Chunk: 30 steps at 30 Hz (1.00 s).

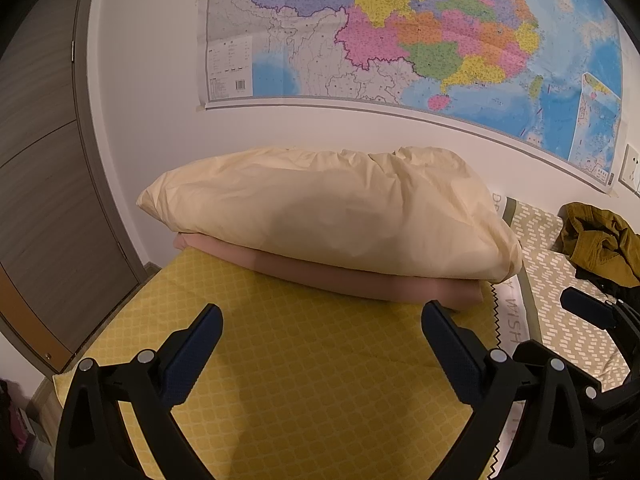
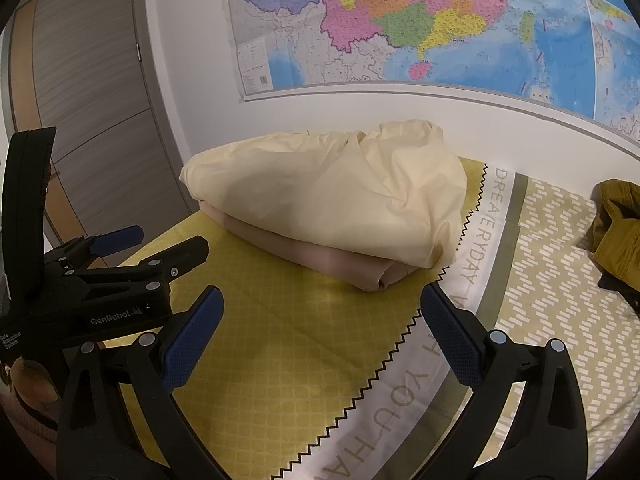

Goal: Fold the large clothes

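Both grippers hover low over the near part of the bed, jaws spread wide and holding nothing: the left gripper [image 1: 322, 320] faces the yellow sheet [image 1: 300, 380], and the right gripper [image 2: 322, 300] sits just to its right, above the zigzag edge where the yellow sheet meets a white lettered band [image 2: 400, 396]. Farther off, near the wall, lies the stack of folded clothes: a cream garment [image 1: 320, 216] puffed and wrinkled on top of a flat pink one [image 1: 360, 280], both resting on the yellow sheet. At the far right of the bed, well apart from the stack, an olive garment [image 1: 600, 240] lies crumpled on the patterned cover [image 2: 560, 300]. A coloured map [image 1: 420, 32] hangs on the white wall behind the bed, and a grey door [image 2: 92, 100] stands at the left.
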Available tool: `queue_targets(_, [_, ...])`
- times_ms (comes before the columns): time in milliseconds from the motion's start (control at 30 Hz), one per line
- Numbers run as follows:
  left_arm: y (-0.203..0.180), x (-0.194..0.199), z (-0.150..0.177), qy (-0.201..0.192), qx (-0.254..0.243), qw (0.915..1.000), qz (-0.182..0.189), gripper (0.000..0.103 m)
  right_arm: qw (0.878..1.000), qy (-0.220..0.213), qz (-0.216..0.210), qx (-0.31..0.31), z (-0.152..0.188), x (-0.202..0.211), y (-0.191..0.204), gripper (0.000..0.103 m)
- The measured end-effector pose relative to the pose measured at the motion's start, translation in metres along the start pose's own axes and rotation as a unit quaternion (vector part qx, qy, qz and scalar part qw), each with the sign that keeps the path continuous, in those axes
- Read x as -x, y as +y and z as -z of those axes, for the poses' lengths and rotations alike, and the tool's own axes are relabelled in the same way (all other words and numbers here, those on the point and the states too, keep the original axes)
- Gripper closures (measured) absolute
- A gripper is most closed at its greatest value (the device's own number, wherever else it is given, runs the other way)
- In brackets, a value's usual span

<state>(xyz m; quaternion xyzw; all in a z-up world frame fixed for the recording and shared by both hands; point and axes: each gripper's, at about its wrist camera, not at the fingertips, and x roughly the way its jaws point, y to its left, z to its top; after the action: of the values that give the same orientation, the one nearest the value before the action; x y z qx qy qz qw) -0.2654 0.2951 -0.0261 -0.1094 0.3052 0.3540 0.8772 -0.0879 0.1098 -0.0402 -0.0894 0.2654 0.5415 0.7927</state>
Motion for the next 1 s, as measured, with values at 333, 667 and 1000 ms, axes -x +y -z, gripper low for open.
queue_targets(333, [-0.0004,-0.0003,-0.0010,0.001,0.000,1.0000,0.000,0.007,1.000,-0.002,-0.001,-0.001,-0.0002,-0.0003,0.0003,0.006])
queue_targets(667, [-0.0009,-0.0020,-0.0010,0.003,0.001,1.0000,0.000,0.007,1.000,-0.002,0.000,0.002,-0.0002,-0.0008,0.0008,0.006])
queue_targets(1000, [-0.0034,-0.0005,0.0004,-0.011,-0.003,0.9999,-0.010,0.007,1.000,-0.003,-0.001,0.000,0.0005,0.0001,-0.0003,0.006])
